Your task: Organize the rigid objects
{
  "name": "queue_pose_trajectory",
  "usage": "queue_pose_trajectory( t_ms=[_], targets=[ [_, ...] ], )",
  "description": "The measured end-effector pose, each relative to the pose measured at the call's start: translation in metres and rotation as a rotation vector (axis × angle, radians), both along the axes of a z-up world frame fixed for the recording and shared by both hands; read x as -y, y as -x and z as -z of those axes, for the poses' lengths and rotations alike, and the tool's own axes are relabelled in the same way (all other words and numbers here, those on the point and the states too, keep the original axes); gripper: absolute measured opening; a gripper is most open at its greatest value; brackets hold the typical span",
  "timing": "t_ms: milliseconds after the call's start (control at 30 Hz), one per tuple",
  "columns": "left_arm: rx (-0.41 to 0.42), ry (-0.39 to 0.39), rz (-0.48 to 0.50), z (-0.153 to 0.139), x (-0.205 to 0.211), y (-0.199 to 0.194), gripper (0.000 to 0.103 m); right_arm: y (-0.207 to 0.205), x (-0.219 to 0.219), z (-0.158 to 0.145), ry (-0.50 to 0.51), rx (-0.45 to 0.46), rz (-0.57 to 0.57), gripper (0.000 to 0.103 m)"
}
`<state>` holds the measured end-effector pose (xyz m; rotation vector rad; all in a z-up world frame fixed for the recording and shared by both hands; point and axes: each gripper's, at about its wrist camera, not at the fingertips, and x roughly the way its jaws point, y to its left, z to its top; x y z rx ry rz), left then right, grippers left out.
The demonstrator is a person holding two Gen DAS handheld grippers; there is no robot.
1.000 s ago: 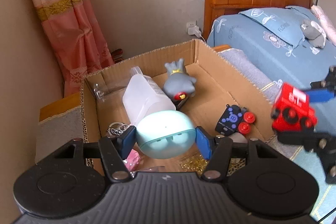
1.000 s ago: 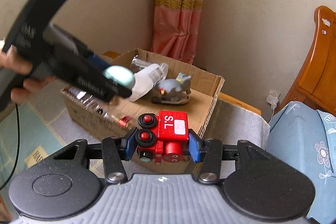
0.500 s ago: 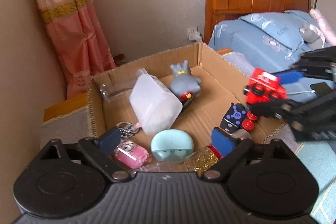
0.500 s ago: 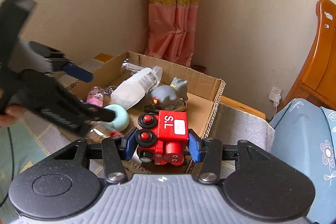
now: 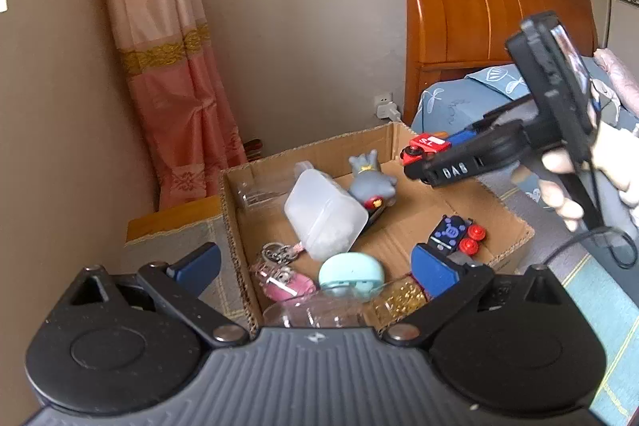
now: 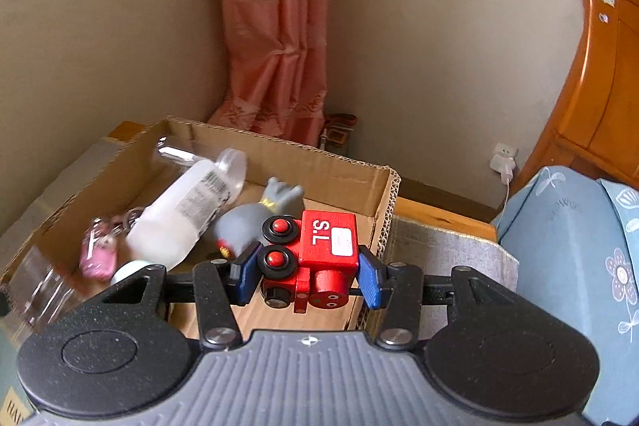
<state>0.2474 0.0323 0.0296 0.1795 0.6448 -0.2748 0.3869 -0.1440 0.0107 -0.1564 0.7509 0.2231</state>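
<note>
right gripper (image 6: 306, 276) clamps red train (image 6: 315, 258) – over box (image 6: 383, 222)

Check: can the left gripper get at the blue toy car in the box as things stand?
Probably yes. The left gripper is empty, its jaws opening, and the blue toy car lies uncovered on the cardboard box floor; the right gripper hovers farther back.

Red toy train (image 6: 319, 258) with black wheels, mint case (image 5: 350, 275), pink gold-banded curtain (image 5: 167, 74).

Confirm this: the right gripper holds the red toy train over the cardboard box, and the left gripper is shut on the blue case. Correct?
Not quite. The left gripper is opening and holds nothing; the blue case lies in the cardboard box, as the left wrist view shows. The rest stands.
</note>
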Motion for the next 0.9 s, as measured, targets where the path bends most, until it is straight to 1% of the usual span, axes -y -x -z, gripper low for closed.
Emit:
queue_pose_trajectory(
  t_ms=[33,67,100,133,233,333,400,500,567,667,733,800,900],
  targets=[
    [-0.002,0.0,-0.003,0.001,-0.001,0.001,0.101,-0.002,0.0,0.001,0.003,0.009,0.013,0.057],
    [-0.005,0.0,-0.006,0.002,-0.002,0.002,0.101,-0.003,-0.001,0.001,0.012,0.028,0.028,0.063],
    [-0.006,0.001,-0.008,0.002,-0.003,0.003,0.101,-0.004,0.0,0.001,0.019,0.038,0.043,0.084],
    [-0.006,0.004,-0.009,0.002,-0.003,0.005,0.101,-0.004,0.001,0.0,0.018,0.045,0.061,0.097],
    [-0.003,0.021,-0.006,0.002,-0.005,0.011,0.101,0.002,0.006,-0.007,-0.009,0.053,0.068,0.099],
    [0.01,0.018,-0.021,0.0,-0.005,0.017,0.101,0.012,0.005,-0.018,0.006,0.039,0.076,0.1],
    [0.037,0.008,-0.034,-0.001,-0.004,0.024,0.101,0.021,0.002,-0.026,0.013,0.027,0.069,0.1],
    [0.102,-0.022,-0.056,0.001,-0.003,0.039,0.102,0.043,-0.004,-0.037,0.017,0.02,0.057,0.103],
    [0.116,-0.03,-0.079,0.004,-0.002,0.049,0.102,0.063,-0.009,-0.041,0.013,0.009,0.055,0.103],
    [0.096,-0.017,-0.103,0.012,-0.002,0.063,0.102,0.098,-0.014,-0.035,-0.012,-0.019,0.061,0.103],
    [0.057,-0.01,-0.121,0.017,-0.002,0.07,0.102,0.123,-0.018,-0.026,-0.012,-0.025,0.076,0.103],
    [0.009,-0.004,-0.145,0.019,0.0,0.077,0.102,0.143,-0.022,-0.017,-0.007,-0.035,0.108,0.103],
    [-0.009,0.01,-0.182,0.016,0.005,0.092,0.102,0.169,-0.024,-0.012,-0.03,-0.057,0.165,0.103]
  ],
)
